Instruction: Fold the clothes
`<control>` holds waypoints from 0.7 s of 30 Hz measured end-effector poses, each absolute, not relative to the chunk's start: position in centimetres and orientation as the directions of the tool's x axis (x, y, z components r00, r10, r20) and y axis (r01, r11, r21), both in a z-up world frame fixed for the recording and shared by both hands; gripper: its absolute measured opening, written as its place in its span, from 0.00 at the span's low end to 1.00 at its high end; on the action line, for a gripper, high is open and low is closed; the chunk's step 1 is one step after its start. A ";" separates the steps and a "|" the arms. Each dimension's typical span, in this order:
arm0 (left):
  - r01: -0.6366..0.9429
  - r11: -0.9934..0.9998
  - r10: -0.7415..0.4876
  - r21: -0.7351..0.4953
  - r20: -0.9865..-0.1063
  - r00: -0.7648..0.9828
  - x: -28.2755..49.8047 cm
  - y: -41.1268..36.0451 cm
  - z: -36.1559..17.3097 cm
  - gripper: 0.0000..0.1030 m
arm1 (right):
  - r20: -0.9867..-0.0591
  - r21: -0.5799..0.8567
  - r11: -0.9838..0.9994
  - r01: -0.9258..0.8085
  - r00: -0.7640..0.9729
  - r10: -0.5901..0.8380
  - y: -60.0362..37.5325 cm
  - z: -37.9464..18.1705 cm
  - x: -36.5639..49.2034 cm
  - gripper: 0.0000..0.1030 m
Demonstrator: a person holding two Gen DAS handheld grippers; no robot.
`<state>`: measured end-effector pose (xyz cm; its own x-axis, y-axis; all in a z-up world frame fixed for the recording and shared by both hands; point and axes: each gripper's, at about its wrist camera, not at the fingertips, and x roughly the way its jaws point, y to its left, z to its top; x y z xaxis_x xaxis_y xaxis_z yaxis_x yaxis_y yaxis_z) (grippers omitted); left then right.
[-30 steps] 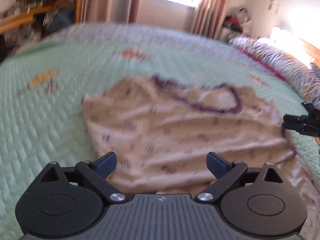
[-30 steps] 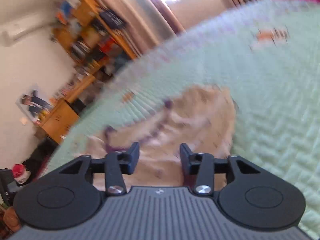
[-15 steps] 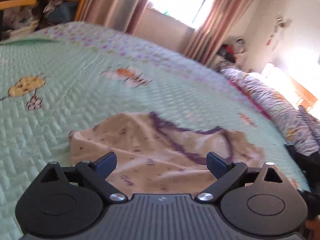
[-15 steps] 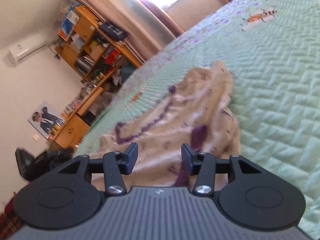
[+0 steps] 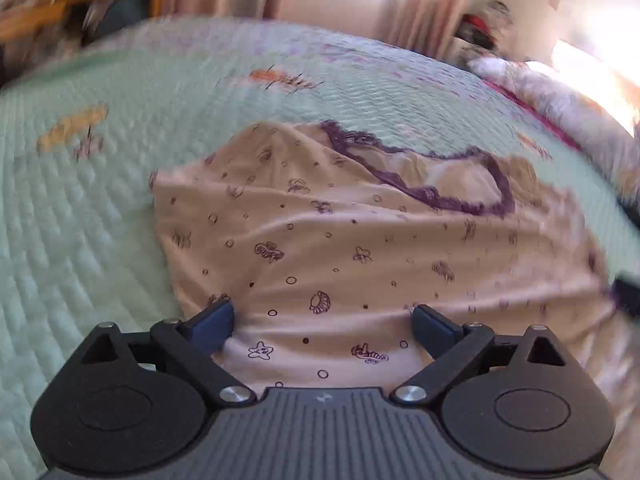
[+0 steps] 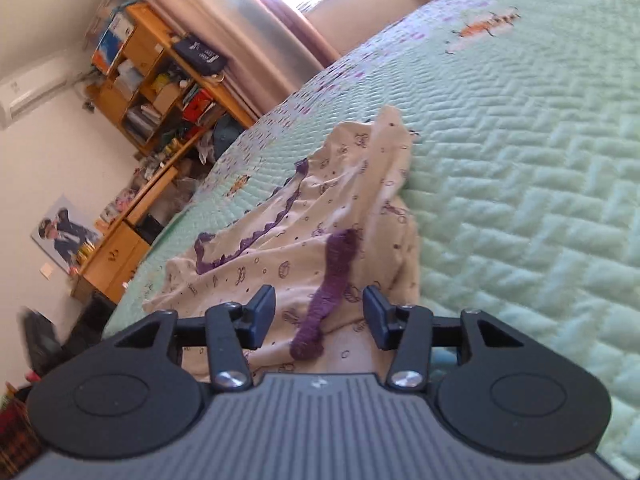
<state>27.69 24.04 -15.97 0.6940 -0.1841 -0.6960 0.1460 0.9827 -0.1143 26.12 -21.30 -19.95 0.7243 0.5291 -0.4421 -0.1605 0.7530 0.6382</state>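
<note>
Now both hand-held grippers, left [image 5: 322,322] and right [image 6: 319,312], hang lower over the garment [image 5: 340,248], jaws spread, empty.

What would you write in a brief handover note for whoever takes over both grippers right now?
Left gripper: open, holding nothing, over the near part of the beige printed garment.
Right gripper: open, empty, a purple lace strap lying between its fingers.
The garment lies rumpled and unfolded on the green quilted bedspread.
Done: no fold visible.
Left: flatten, fold.
</note>
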 end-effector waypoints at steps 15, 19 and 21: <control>0.101 0.936 -0.299 -0.338 -0.607 0.736 20.0 26.6 -13.7 0.94 | -0.485 0.526 0.827 -0.197 0.730 0.482 -21.3 -18.0 23.7 0.54; 0.139 0.931 -0.319 -0.339 -0.567 0.759 19.2 26.5 -12.2 0.94 | -0.435 0.460 0.851 -0.254 0.771 0.465 -21.5 -16.3 23.7 0.55; 0.152 0.920 -0.340 -0.361 -0.544 0.767 18.9 26.4 -11.8 0.94 | -0.434 0.453 0.857 -0.247 0.779 0.454 -21.8 -15.9 24.6 0.55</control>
